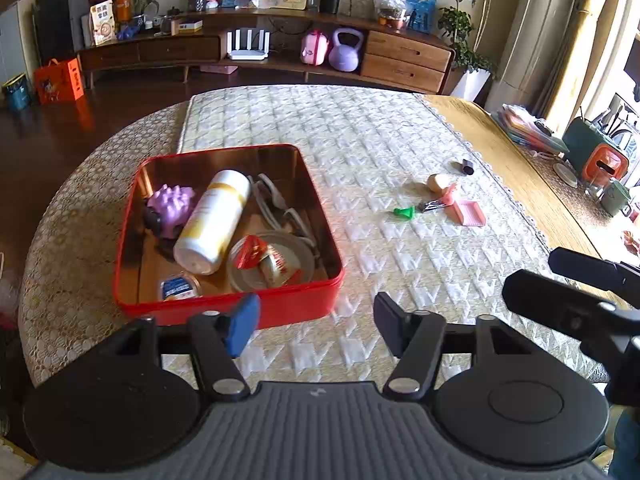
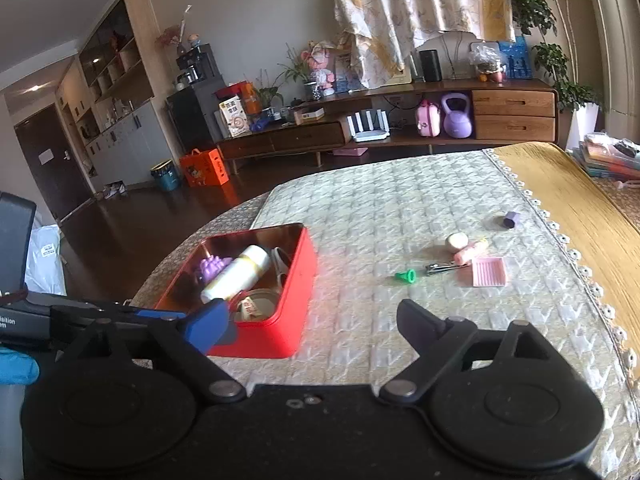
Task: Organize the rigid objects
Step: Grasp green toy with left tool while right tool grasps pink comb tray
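Note:
A red tin box (image 1: 132,300) (image 2: 296,304) sits on the quilted cloth and holds a white bottle (image 1: 214,224) (image 2: 236,272), a purple spiky toy (image 1: 172,204) (image 2: 214,266), a round lid and small packets. Right of it lie a green cone piece (image 1: 404,213) (image 2: 406,276), nail clippers (image 1: 432,206) (image 2: 444,268), a pink dustpan (image 1: 468,214) (image 2: 488,271), a beige round piece (image 1: 437,182) (image 2: 457,241) and a dark purple piece (image 1: 466,167) (image 2: 511,220). My left gripper (image 1: 316,318) is open and empty by the box's near right corner. My right gripper (image 2: 312,318) is open and empty, nearer than the loose items.
The table's bare wood strip (image 1: 520,168) and lace cloth edge (image 2: 568,248) run along the right. Books and a green radio (image 1: 588,148) stand at the far right. The right gripper's body (image 1: 580,304) juts in beside my left gripper. A TV cabinet (image 2: 400,120) stands behind.

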### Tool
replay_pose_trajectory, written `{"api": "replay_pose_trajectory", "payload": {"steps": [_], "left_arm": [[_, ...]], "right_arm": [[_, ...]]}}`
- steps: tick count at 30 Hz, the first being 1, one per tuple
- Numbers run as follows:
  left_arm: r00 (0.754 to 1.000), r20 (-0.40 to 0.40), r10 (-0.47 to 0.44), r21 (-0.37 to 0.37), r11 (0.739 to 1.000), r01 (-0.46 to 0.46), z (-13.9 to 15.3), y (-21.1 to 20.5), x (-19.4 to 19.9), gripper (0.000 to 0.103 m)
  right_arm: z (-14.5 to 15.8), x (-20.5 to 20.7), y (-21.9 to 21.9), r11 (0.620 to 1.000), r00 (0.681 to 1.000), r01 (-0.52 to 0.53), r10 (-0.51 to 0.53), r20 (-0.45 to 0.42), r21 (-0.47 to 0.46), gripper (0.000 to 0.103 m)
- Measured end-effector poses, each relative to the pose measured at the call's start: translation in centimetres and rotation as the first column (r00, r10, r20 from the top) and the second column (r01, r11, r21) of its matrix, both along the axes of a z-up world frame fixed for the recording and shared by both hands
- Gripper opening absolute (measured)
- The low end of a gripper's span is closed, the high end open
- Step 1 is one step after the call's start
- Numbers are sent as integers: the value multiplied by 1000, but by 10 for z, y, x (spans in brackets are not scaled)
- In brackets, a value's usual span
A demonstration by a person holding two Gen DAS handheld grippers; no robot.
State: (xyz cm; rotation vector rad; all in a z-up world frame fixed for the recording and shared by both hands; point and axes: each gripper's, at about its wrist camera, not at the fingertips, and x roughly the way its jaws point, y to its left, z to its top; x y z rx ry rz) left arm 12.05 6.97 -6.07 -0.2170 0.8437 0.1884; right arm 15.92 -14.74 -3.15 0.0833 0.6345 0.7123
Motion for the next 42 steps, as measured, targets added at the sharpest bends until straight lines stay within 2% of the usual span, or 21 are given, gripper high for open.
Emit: {"api": "replay_pose_trajectory", "payload": {"steps": [2,3,13,21,30,42], "left_arm": [[1000,8,-3,3,1000,3,0,-6,5,75],[1000,12,-4,6,1000,4,-1,-9,9,77],[999,21,-50,43,998,49,-6,-39,62,77],[996,-26,-86,63,994,88,-29,-55,116,77],[991,-51,-127,59,990,130,-54,-59,166,77],[988,-99,-121,22,992,124,-87,-55,205,77]], "right_arm": [[-2,6,-9,1000,1000,20,-20,4,1,103],[-3,10,-13,1000,1000,28,-28,6,-2,103],[-23,58,-46,991,996,83,-82,16,-102,103],[-52,100,-56,977,994,104,-105,9,-187,103],[-78,137,-45,972,998,67,-67,7,-223,102],[-103,175,-26,963,999,46,-43,16,-267,92]]}}
